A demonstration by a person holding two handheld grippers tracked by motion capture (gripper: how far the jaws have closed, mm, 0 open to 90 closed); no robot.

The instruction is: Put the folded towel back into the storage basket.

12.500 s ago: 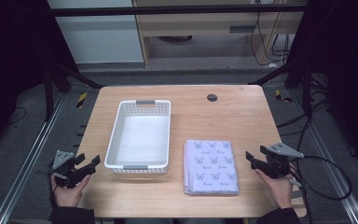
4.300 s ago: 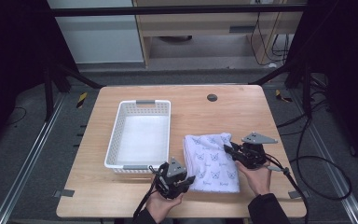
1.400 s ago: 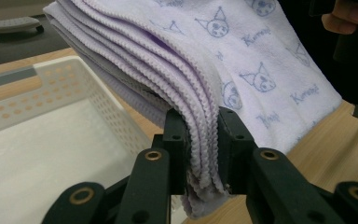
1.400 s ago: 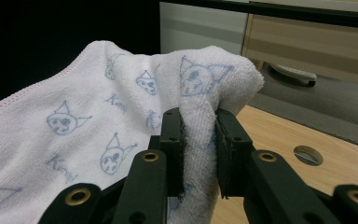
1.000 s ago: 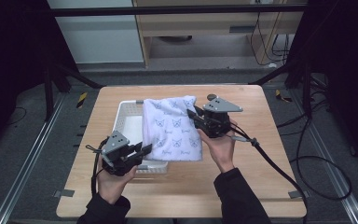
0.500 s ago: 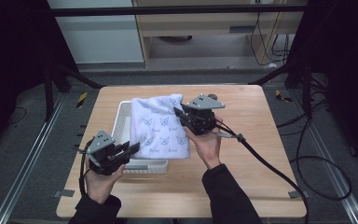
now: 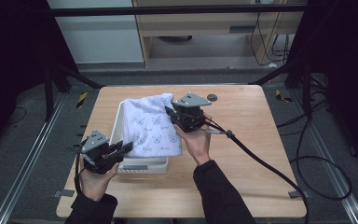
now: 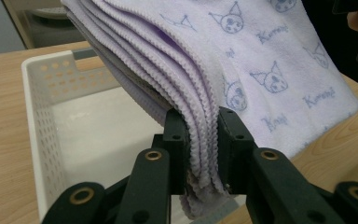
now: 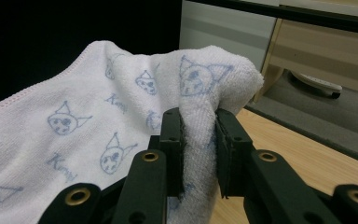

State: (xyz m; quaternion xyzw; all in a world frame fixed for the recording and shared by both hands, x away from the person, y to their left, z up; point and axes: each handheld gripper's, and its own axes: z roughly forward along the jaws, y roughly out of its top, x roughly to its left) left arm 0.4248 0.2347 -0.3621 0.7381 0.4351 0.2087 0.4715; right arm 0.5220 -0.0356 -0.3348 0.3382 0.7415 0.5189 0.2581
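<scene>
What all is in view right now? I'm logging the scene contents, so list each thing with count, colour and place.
folded towel: one, pale lilac with cat-face print, held up over the basket between both grippers.
basket: one, white, perforated walls, on the table's left half, under the towel.
table: one, light wood, centre of the high view.
round mark: one, dark, on the table's far edge.
cables: several, black, on the floor at right.
left gripper: one, black, shut on the towel's near edge.
right gripper: one, black, shut on the towel's far edge.
hands: two, each holding a gripper; dark sleeves at the bottom.
</scene>
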